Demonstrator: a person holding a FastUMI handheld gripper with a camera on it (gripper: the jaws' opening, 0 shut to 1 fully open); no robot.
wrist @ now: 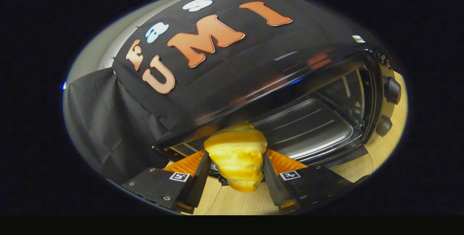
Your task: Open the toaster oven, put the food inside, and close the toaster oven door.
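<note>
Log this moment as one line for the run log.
gripper: shut on croissant | toaster oven: door open, tray bare | croissant: just outside the opening

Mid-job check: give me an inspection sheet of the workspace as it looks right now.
Surface: light wooden tabletop, bare where visible.
Job's things: black toaster oven, door open, silver ridged baking tray inside; yellow croissant-shaped pastry held at the opening.
Clutter: nothing seen.
Grippers: gripper shut on the pastry, both fingers pressing its sides.
Cables: nothing seen.
Surroundings: black cloth booth wall behind the oven.
</note>
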